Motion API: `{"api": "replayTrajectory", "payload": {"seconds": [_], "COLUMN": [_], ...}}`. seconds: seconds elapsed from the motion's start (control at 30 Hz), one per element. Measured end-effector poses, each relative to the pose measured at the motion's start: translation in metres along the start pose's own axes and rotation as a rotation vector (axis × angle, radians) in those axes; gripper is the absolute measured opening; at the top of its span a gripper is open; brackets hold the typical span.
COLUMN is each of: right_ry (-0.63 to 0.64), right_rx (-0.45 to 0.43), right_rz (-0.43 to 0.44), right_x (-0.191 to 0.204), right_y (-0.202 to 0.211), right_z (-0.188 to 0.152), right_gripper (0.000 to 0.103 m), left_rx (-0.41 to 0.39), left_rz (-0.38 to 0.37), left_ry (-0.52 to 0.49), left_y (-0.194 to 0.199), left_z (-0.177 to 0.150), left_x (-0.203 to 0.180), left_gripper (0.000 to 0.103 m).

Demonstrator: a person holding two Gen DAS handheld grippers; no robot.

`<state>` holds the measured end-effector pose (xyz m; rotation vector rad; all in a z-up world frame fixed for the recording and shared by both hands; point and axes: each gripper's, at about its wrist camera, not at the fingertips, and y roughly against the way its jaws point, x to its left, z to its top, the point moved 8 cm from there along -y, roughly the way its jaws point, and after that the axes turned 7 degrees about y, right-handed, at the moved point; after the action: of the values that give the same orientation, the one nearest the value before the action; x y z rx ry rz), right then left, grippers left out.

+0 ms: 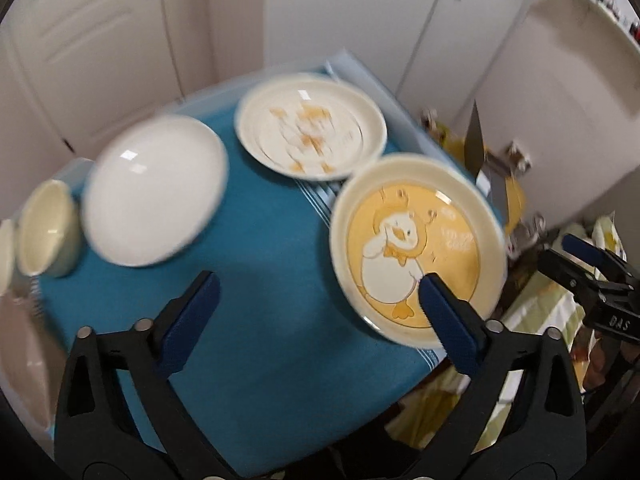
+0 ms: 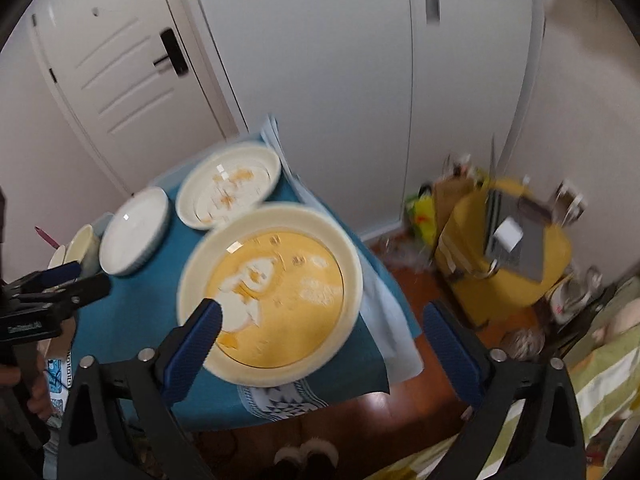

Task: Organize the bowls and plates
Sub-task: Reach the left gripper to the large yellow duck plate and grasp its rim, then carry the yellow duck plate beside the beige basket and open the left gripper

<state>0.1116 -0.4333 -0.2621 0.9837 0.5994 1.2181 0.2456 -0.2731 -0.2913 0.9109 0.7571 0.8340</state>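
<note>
- Duck plate (image 2: pixel 276 292) sitting at near right corner of blue cloth (image 1: pixel 256 248), rim overhanging the edge; probably next to be picked up
- Right gripper (image 2: pixel 324 320) hovering over it, jaws spread wide, gripping nothing; left finger (image 2: pixel 192 344) lying over the near rim
- Left gripper (image 1: pixel 320 300) also spread wide and empty, hovering above the cloth
- Next: closing on the rim, probably stacking onto patterned plate (image 1: pixel 312 126) just behind
- White plate (image 1: pixel 156 190) and bowl (image 1: pixel 48 228) sitting left, well clear; motion blur hiding contact
</note>
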Motion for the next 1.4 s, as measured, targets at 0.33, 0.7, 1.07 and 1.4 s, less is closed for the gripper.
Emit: {"api": "replayTrajectory", "payload": {"seconds": [0.33, 0.7, 1.07, 1.4], "right_ry": [-0.056, -0.017, -0.012, 0.030], "right_rx": [0.128, 0.157, 0.155, 0.119], "right_rz": [0.131, 0.179, 0.202, 0.195], "right_x": [-0.023, -0.024, -0.027, -0.020], "right_y": [-0.075, -0.096, -0.098, -0.079], "right_z": [-0.001, 0.005, 0.006, 0.020], "right_gripper": [0.050, 0.015, 0.013, 0.013], "left_rx": [0.183, 0.216, 0.197, 0.141], "left_rz": [-0.006, 0.002, 0.030, 0.021], "left_ry": [-0.023, -0.019, -0.068, -0.052], "left_y": [-0.073, -0.102, -0.105, -0.077], "left_z": [-0.009, -0.013, -0.014, -0.016], "left_x": [-0.007, -0.014, -0.022, -0.017], "left_gripper": [0.053, 0.023, 0.023, 0.023]}}
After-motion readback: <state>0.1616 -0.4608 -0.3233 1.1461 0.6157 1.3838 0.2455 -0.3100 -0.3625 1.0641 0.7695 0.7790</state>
